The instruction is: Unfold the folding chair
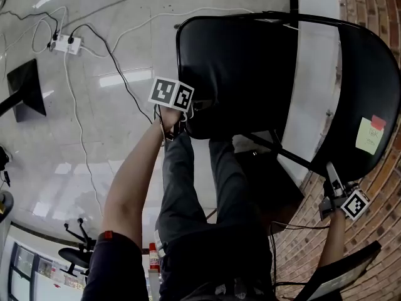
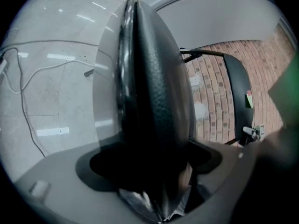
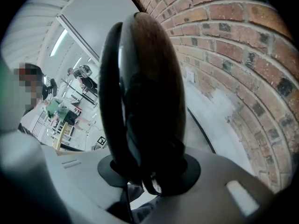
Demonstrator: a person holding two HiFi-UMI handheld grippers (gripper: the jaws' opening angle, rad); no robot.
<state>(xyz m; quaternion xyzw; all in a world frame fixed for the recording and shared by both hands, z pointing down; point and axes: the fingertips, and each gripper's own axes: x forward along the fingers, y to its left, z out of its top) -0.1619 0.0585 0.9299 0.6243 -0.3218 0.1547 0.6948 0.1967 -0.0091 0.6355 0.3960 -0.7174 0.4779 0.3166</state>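
A black folding chair stands before me, its padded seat [image 1: 244, 74] in the middle of the head view and its curved backrest [image 1: 369, 99] at the right with a yellow sticky note [image 1: 369, 135] on it. My left gripper [image 1: 182, 123] is shut on the seat's near left edge. In the left gripper view the seat [image 2: 154, 87] runs edge-on between the jaws of the left gripper [image 2: 156, 171]. My right gripper [image 1: 332, 184] is shut on the backrest's lower rim. The backrest [image 3: 149, 87] fills the right gripper view, pinched in the right gripper [image 3: 149, 171].
A power strip [image 1: 66, 44] with cables lies on the glossy floor at the upper left, near a black flat object [image 1: 25, 89]. A brick wall [image 1: 376, 231] runs behind the chair at the right. My legs [image 1: 200, 187] stand just below the seat.
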